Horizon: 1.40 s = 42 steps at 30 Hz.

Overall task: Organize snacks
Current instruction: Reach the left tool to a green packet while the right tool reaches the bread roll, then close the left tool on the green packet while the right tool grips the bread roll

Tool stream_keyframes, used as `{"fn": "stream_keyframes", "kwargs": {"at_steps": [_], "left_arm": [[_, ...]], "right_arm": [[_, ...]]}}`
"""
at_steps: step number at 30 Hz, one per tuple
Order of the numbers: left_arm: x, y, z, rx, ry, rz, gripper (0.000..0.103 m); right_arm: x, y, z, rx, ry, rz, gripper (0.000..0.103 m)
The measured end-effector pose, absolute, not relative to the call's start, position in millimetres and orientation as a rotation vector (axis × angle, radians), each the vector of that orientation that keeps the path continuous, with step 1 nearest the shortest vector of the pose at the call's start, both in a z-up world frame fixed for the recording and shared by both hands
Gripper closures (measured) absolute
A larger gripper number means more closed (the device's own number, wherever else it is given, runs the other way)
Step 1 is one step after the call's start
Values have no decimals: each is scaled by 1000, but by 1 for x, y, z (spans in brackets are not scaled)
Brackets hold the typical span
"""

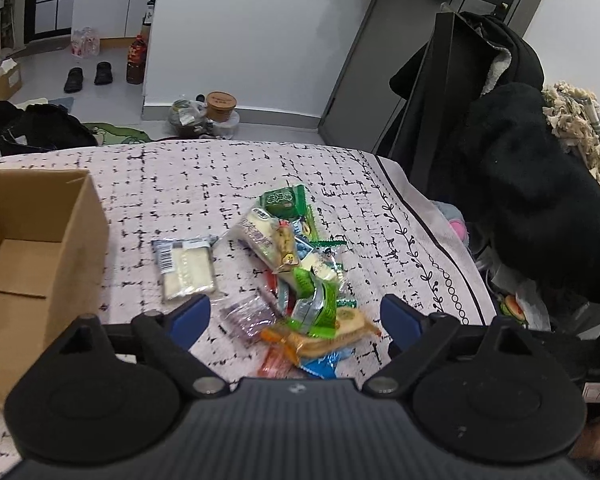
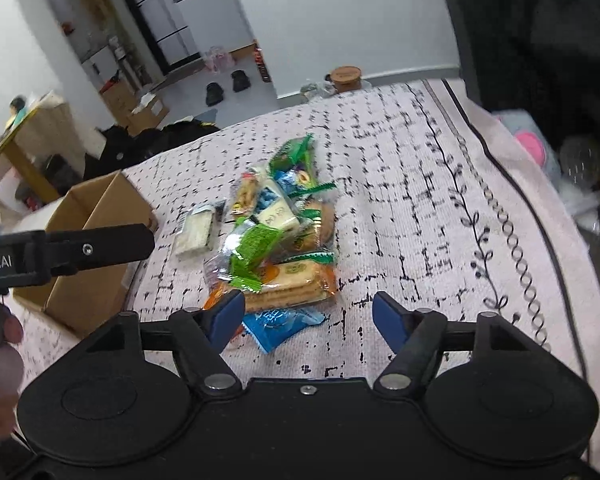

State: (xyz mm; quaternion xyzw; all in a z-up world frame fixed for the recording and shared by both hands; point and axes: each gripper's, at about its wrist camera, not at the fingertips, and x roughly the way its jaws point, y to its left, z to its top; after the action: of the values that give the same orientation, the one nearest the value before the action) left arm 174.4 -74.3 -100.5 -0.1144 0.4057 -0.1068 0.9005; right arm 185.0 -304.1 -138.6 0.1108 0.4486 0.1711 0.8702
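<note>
So your snack pile [image 1: 296,276] is a crinkly green, orange and blue heap mid-bedspread [image 1: 380,208], cardboard box [image 1: 40,248] left. Left gripper [image 1: 296,316] and right gripper [image 2: 308,316] both spread, pinching nothing; bare cover right.

floor: black slippers [image 1: 88,76] | oil bottle [image 1: 136,60] | chair: dark coats [image 1: 512,152] (heaped)

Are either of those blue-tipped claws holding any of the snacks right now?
No. The left claw and right claw both stand open above the snack pile, with packets between the tips but nothing pinched.
</note>
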Motion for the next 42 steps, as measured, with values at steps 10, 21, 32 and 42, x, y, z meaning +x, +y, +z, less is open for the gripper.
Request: {"fn": "stream_keyframes", "kwargs": {"at_steps": [10, 21, 32, 42], "left_arm": [[195, -95, -122, -239, 846, -262, 30], [210, -113, -143, -257, 852, -251, 42], [216, -116, -161, -255, 889, -212, 64], [212, -102, -160, -289, 882, -190, 73]], "right_arm": [[204, -326, -159, 469, 975, 290, 48], [213, -332, -174, 619, 1020, 253, 57], [213, -336, -198, 900, 1090, 205, 66], [211, -331, -220, 1044, 1090, 190, 48]]}}
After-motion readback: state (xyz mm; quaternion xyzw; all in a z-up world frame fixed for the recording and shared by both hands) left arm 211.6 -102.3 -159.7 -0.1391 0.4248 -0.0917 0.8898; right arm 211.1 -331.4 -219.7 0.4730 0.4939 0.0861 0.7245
